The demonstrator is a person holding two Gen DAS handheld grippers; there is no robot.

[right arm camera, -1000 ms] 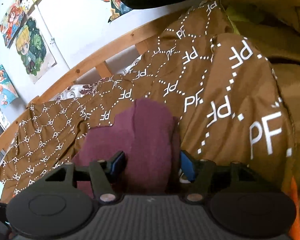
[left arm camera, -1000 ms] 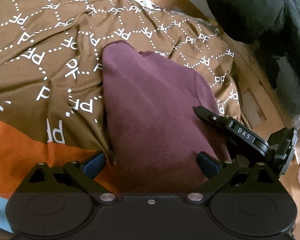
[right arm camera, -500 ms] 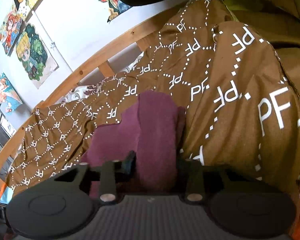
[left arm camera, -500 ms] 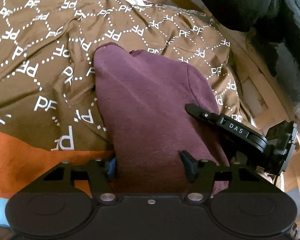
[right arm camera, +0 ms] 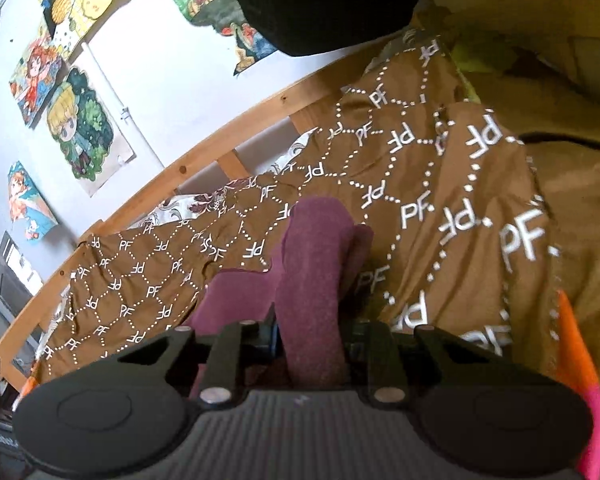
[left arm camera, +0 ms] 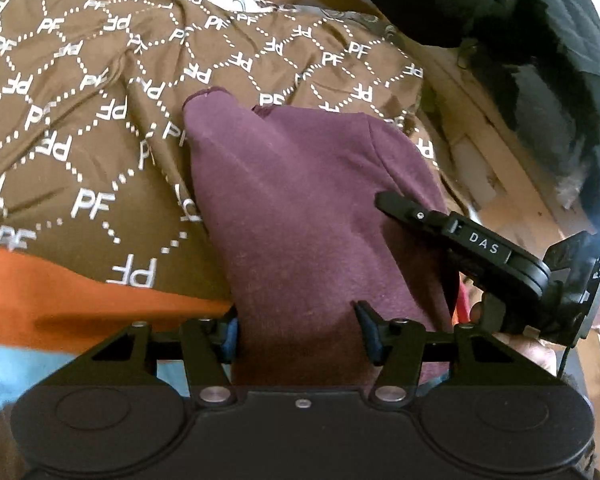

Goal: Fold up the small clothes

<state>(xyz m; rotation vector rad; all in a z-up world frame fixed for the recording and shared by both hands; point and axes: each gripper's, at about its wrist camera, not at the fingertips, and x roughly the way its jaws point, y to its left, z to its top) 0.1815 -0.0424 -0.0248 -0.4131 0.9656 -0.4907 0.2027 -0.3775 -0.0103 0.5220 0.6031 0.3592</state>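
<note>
A maroon garment (left arm camera: 300,208) lies on a brown bedspread printed with white "PF" letters (left arm camera: 80,128). My left gripper (left arm camera: 300,330) is shut on the garment's near edge, cloth bunched between its blue-padded fingers. My right gripper (right arm camera: 312,336) is shut on another part of the same garment (right arm camera: 312,272), which rises as a narrow fold between its fingers. The right gripper also shows at the right of the left wrist view (left arm camera: 500,256), beside the garment's right edge.
A wooden bed rail (right arm camera: 204,152) runs along the far side, under a wall with cartoon posters (right arm camera: 80,132). Dark clothing (left arm camera: 520,20) hangs at the upper right. An orange and light-blue band of bedding (left arm camera: 60,300) lies at the near left.
Both grippers went from open around the garment's edge to closed on it. The cloth between the right fingers has narrowed and lifted a little.
</note>
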